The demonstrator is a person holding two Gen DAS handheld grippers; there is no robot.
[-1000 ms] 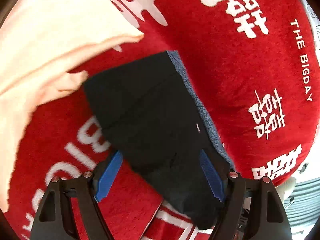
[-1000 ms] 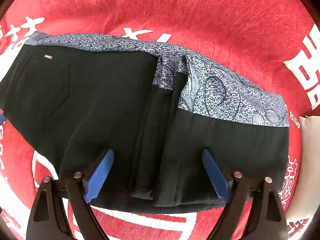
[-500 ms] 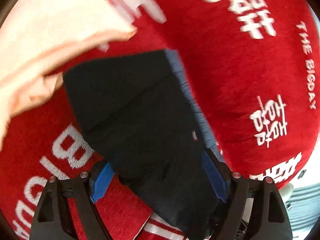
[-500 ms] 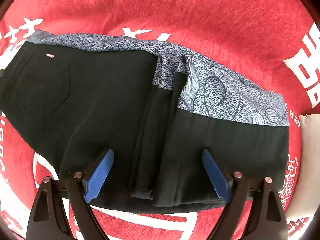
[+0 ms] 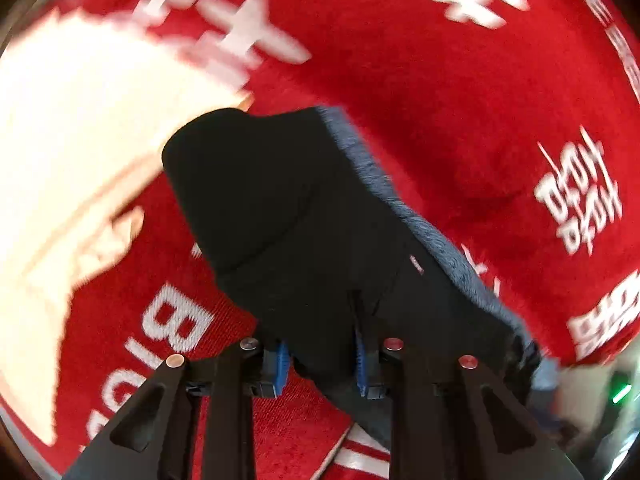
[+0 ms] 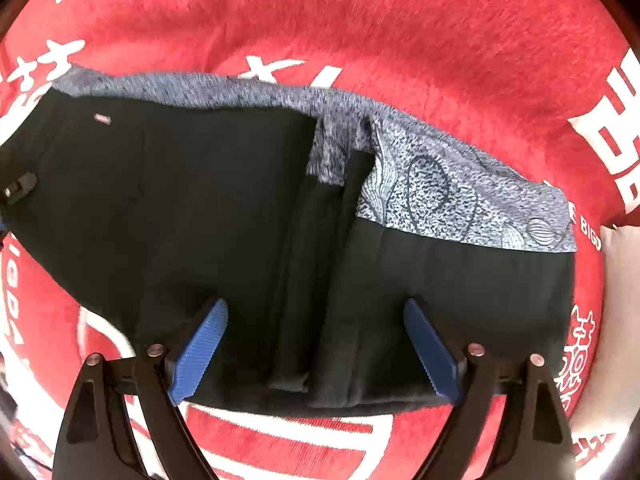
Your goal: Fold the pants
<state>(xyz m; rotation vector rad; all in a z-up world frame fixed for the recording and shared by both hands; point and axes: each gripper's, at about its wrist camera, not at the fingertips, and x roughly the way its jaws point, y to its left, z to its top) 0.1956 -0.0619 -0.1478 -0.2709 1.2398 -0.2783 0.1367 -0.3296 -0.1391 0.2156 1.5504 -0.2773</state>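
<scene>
Black pants (image 6: pixel 224 200) with a blue-grey patterned waistband (image 6: pixel 460 196), already folded into a compact bundle, lie on a red blanket (image 6: pixel 360 28) printed with white characters; their long axis runs side to side across the right wrist view, waistband along the far edge and the folded black edge toward the camera. The left gripper (image 5: pixel 322 362) is clenched on a bunched edge of the pants (image 5: pixel 288 216) at one end, the cloth rising between its blue pads. The right gripper (image 6: pixel 316 350), released with jaws spread wide, hovers at the near edge over the central pleat. Risk, as a judgement: pulling from the single held end could drag or unroll the loose inner layers, since the other end is unpinned. A pale peach cloth (image 5: pixel 68 152) lies beside the pants and could snag.
</scene>
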